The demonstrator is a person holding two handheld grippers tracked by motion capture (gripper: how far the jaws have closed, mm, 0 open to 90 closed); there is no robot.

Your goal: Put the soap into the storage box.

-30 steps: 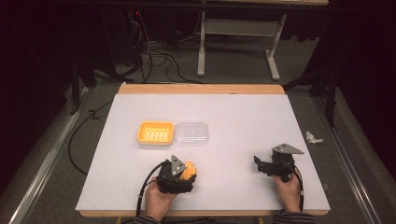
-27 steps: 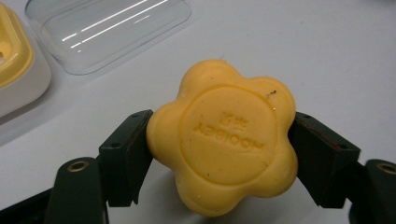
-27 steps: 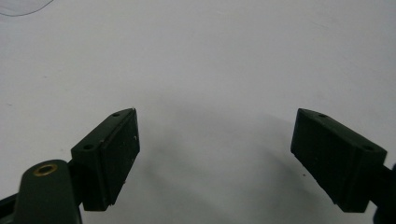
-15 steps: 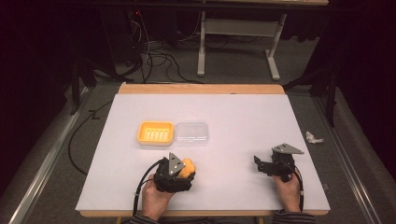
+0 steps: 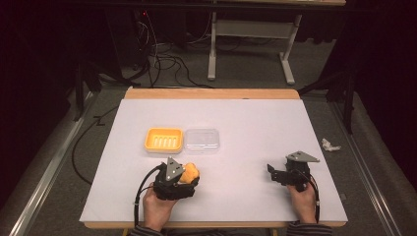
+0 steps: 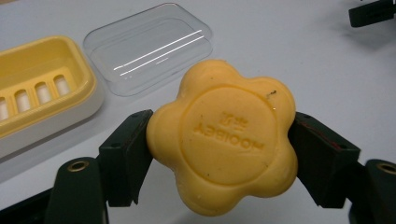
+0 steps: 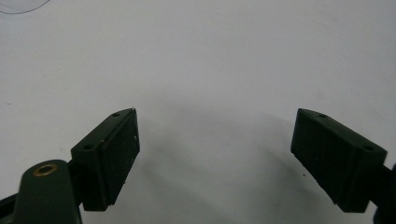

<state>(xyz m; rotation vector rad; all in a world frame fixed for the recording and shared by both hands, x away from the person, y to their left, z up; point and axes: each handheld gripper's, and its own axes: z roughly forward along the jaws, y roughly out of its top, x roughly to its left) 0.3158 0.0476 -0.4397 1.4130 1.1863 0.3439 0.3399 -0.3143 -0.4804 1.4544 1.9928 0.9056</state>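
Clamping the flower-shaped soap (image 6: 223,140) between my left gripper (image 6: 219,154) jaws, low over the table (image 5: 246,123); my right gripper (image 7: 215,154) gapes wide, holding nothing; yellow soap dish (image 5: 164,140) and clear lid (image 5: 201,141) lie side by side, both bare inside.

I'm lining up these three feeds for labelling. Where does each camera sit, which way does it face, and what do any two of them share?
High view: above the person's side, looking forward and down on the table; both hands, left gripper and right gripper show.
Left gripper view: rides the left gripper, looking along its jaws, which clamp the yellow soap.
Right gripper view: rides the right gripper, looking along its open jaws at bare table.
Shared: high and left gripper views both show the soap, yellow dish and clear lid.
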